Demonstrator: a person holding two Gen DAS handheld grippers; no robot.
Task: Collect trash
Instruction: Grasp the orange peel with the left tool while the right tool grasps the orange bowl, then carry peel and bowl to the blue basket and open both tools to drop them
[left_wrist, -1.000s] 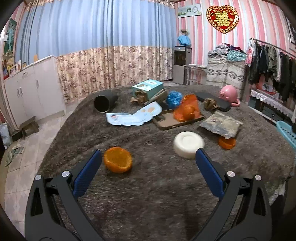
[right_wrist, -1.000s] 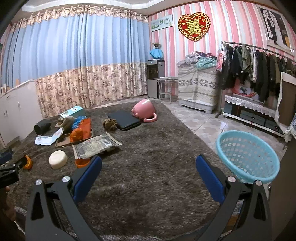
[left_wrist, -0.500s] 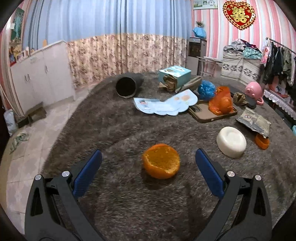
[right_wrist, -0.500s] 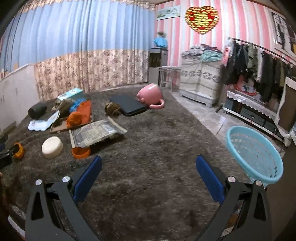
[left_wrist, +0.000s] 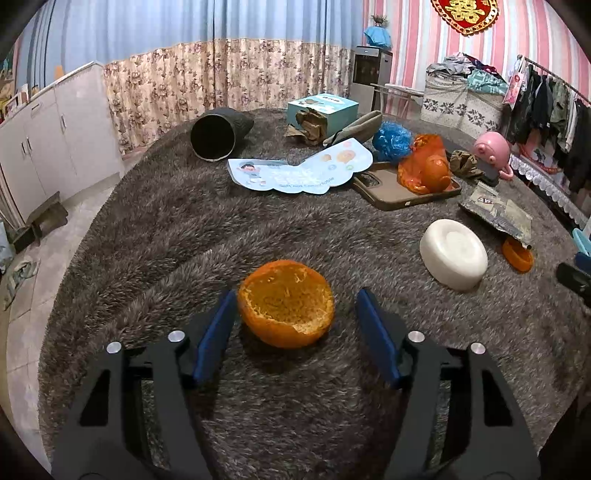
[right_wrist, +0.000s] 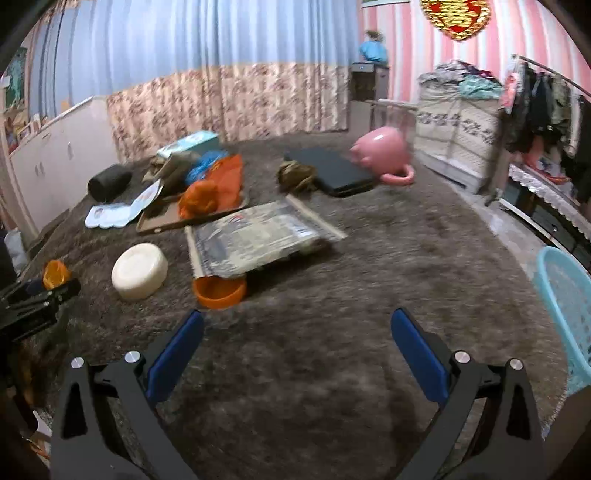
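A hollow orange peel half (left_wrist: 286, 308) lies on the grey shaggy rug, between the open blue fingers of my left gripper (left_wrist: 295, 321); the left finger (left_wrist: 216, 328) is nearly touching it, the right one is apart. The peel also shows in the right wrist view (right_wrist: 55, 273) beside the left gripper. A second orange peel piece (right_wrist: 219, 291) lies under the edge of a silver wrapper (right_wrist: 258, 236). My right gripper (right_wrist: 295, 347) is open and empty above bare rug, just short of that piece. A blue basket (right_wrist: 565, 314) stands at the right edge.
A white bowl-shaped lid (left_wrist: 452, 258), brown tray (left_wrist: 391, 192) with an orange bag (left_wrist: 426, 166), blue paper sheet (left_wrist: 299, 171), black cylinder (left_wrist: 216, 134), teal box (left_wrist: 323, 110), blue mesh ball (left_wrist: 391, 138) and pink mug (right_wrist: 382, 155) lie across the rug. Floor lies left of the rug.
My left gripper has swung left and come down around the orange peel, with its fingers narrowed. My right gripper has moved forward and lower toward the small peel piece.
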